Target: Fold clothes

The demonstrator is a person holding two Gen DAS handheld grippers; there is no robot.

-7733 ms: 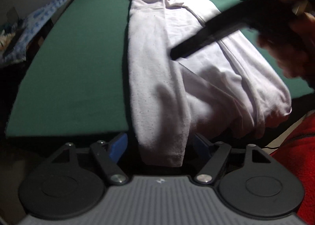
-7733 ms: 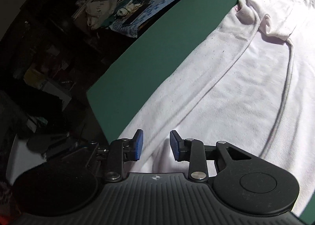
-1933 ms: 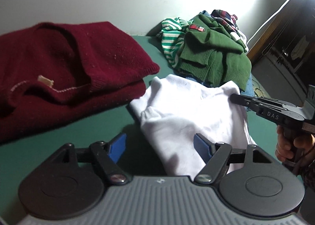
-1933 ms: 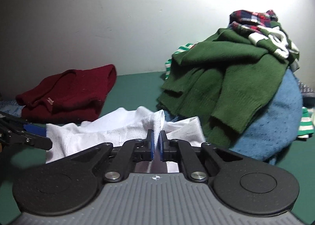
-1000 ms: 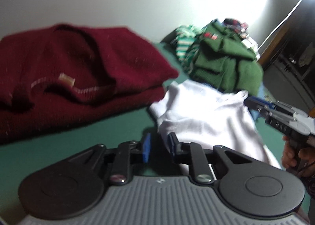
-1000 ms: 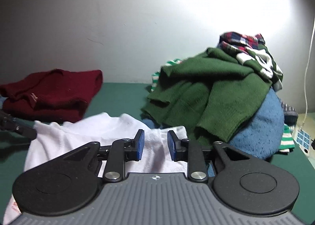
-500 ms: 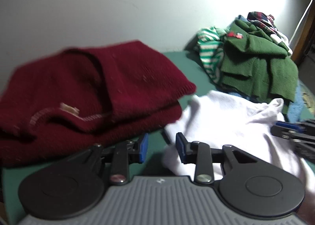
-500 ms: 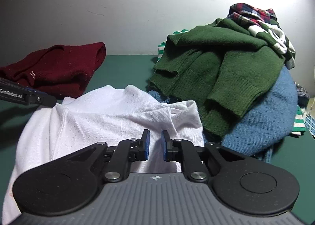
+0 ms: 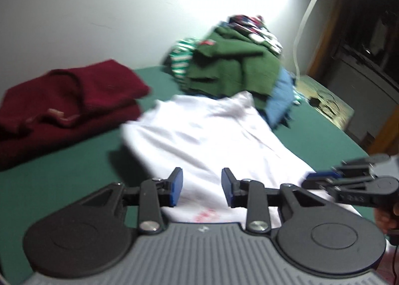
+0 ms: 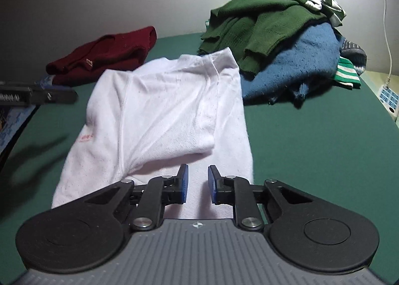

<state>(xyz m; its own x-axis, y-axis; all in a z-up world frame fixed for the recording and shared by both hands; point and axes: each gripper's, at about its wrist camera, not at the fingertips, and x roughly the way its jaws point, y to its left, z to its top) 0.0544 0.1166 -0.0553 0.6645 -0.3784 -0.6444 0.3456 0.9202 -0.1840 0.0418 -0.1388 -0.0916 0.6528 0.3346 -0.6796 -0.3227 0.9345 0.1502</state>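
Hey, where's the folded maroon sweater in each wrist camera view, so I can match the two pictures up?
Left wrist view: the maroon sweater fills the left side, on the green table, left of the white shirt.
Right wrist view: the maroon sweater sits smaller, upper left near the wall, behind the white shirt.
Shared landmark: the green sweater pile, right of the maroon sweater in both.

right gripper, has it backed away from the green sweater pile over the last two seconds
Yes. The right gripper has pulled back toward the near edge; the green sweater pile now sits farther off.
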